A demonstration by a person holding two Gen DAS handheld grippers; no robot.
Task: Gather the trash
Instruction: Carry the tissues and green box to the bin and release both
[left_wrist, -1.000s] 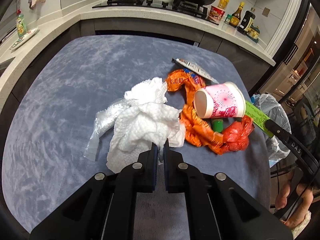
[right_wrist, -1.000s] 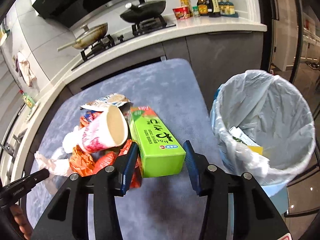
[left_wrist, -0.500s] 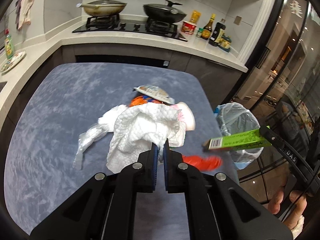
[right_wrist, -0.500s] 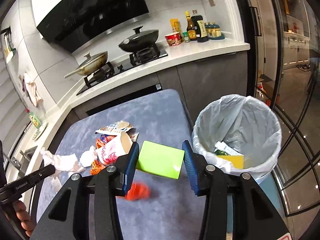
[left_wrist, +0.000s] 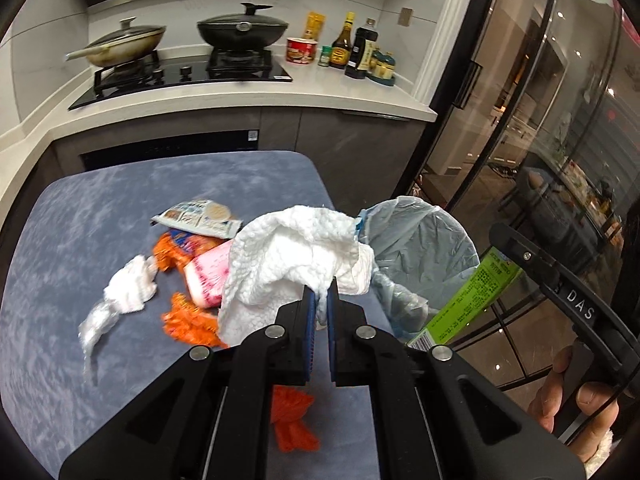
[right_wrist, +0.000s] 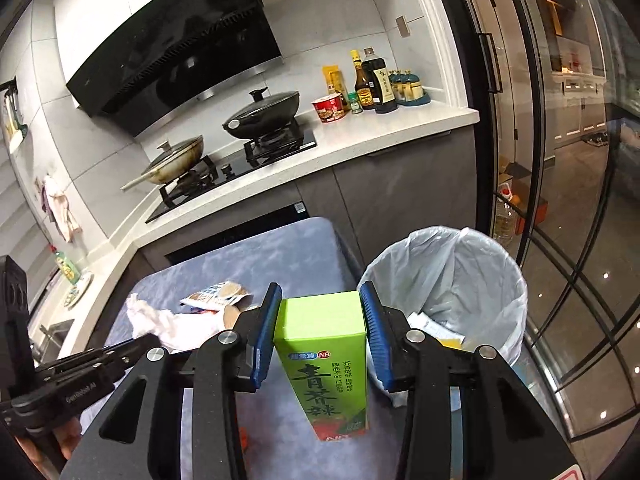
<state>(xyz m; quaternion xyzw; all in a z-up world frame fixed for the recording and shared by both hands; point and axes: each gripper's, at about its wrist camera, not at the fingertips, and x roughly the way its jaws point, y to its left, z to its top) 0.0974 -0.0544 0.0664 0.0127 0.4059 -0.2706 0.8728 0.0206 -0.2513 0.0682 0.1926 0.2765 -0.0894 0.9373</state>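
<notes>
My left gripper (left_wrist: 319, 300) is shut on a crumpled white paper towel (left_wrist: 296, 256), held up above the table's right edge, beside the lined trash bin (left_wrist: 424, 240). My right gripper (right_wrist: 320, 292) carries a green carton (right_wrist: 324, 344) in the air left of the bin (right_wrist: 448, 272); its jaws are closing and the pads press the carton's sides. The carton (left_wrist: 472, 296) also shows in the left wrist view. On the blue-grey table (left_wrist: 80, 220) lie a pink cup (left_wrist: 208, 276), orange wrappers (left_wrist: 188, 320), a white packet (left_wrist: 200, 216) and a small tissue (left_wrist: 130, 284).
Another orange scrap (left_wrist: 294, 416) lies near the table's front edge. Behind the table runs a counter with a stove, two pans (right_wrist: 264, 114) and sauce bottles (right_wrist: 374, 84). Glass doors (right_wrist: 560, 160) stand right of the bin. The bin holds some papers.
Both grippers rose and swung right toward the bin. The paper towel came up off the table with the left one. The green carton turned end-on in the right one.
</notes>
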